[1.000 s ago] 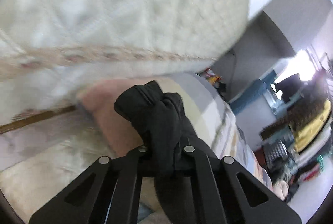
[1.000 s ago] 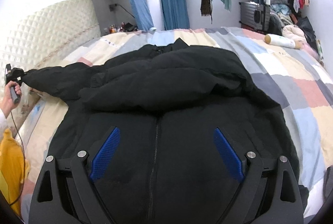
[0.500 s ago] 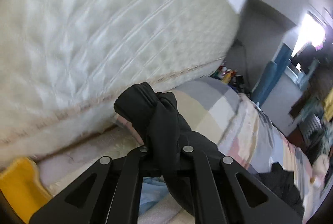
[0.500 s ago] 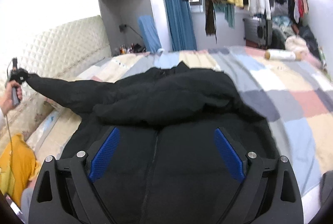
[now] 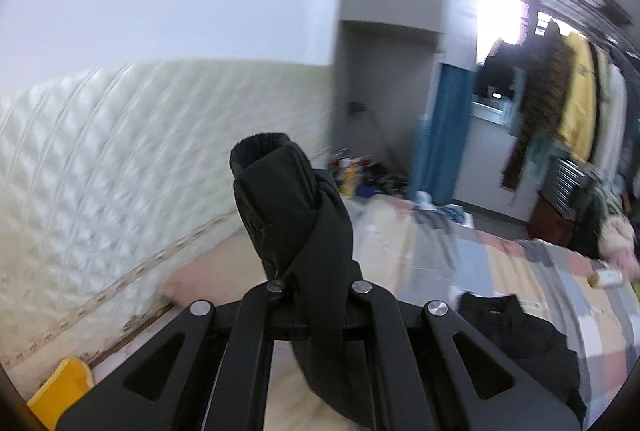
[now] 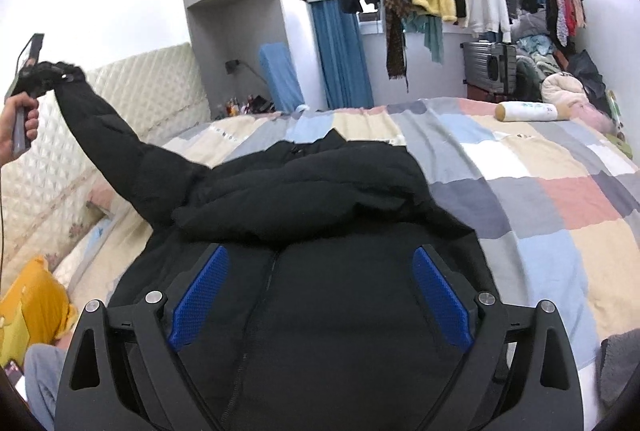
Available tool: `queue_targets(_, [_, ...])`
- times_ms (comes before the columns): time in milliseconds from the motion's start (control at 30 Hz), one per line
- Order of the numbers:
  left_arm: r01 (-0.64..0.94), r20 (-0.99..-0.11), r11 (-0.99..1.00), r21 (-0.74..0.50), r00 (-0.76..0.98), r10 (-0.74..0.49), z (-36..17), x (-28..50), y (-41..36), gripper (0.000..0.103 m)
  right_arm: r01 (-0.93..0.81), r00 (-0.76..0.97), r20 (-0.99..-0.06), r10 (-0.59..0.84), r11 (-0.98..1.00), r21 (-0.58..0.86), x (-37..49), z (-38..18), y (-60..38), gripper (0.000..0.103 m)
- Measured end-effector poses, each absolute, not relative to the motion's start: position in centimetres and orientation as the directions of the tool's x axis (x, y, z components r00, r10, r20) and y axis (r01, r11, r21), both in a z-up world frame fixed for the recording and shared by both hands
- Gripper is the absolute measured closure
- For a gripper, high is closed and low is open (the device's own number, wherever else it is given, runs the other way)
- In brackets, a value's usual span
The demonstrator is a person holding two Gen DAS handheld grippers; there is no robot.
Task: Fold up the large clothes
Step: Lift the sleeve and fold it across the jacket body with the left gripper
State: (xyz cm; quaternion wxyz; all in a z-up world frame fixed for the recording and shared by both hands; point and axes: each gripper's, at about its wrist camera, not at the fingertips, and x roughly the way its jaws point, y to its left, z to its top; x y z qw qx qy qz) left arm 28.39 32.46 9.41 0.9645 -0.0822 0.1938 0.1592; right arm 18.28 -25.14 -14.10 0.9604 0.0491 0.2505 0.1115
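Folding had only begun, to judge by how the garment lay: the black padded zip-front jacket point(image 6: 320, 215) was spread front-up on the patchwork-quilted bed point(image 6: 560, 191), its hood or collar bunched in a thick roll across the chest and its hem nearest the right camera, with no panel yet laid over another. At the far left of the right wrist view, beside the cream quilted headboard point(image 6: 152, 95), the left gripper point(image 6: 34, 71) was held high in the person's left hand point(image 6: 20, 119), clamped on the ribbed black cuff point(image 5: 260, 151) of the jacket's sleeve point(image 6: 120, 155), so that the sleeve ran taut and slanting from the raised cuff down to the shoulder on the bed. In the left wrist view the cuff stood up between the closed fingers, with the sleeve trailing under the gripper. Further right, the right gripper point(image 6: 320, 287) hung over the lower front of the jacket, near the zip, its blue-padded fingers point(image 6: 200, 291) spread wide and gripping nothing; whether they touched the fabric could not be told. By my reading, laying this sleeve across the body, the other sleeve, and the folding of the body itself all remained.
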Motion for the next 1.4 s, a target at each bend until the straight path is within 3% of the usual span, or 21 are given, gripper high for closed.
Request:
queue_targets(167, [-0.217,-0.364,0.976,0.012,0.908,0.206,9.9,29.3,23.6,0.099,-0.160,0.887,-0.424,0.183,0.983,0.090,17.1,-13.4,-26.0,0.004])
queue_targets(433, [-0.016,-0.374,1.000,0.004,0.927,0.017,8.1,31.2,11.3,0.099,-0.153,0.891,-0.407,0.200,0.978,0.144,16.6,-13.2,-28.4,0.003])
queue_targets(800, [0.209,-0.472,0.978,-0.014,0.861,-0.191,-1.8,33.3,-4.1,0.098,-0.126,0.888,-0.407,0.214,0.964,0.233,17.2,-14.3,-32.2,0.001])
queue_targets(1100, [0.232,-0.577,0.971,-0.058,0.786,-0.222,-10.6,35.4,-9.9,0.098,-0.077,0.878,-0.442,0.182,0.966,0.246,19.3,-16.0,-33.4,0.001])
queue_targets(1400, [0.222,-0.617,0.973,-0.070,0.756,-0.217,-14.6,36.5,-11.7,0.098,-0.052,0.867,-0.470,0.168,0.967,0.251,21.2,-17.5,-34.2,0.001])
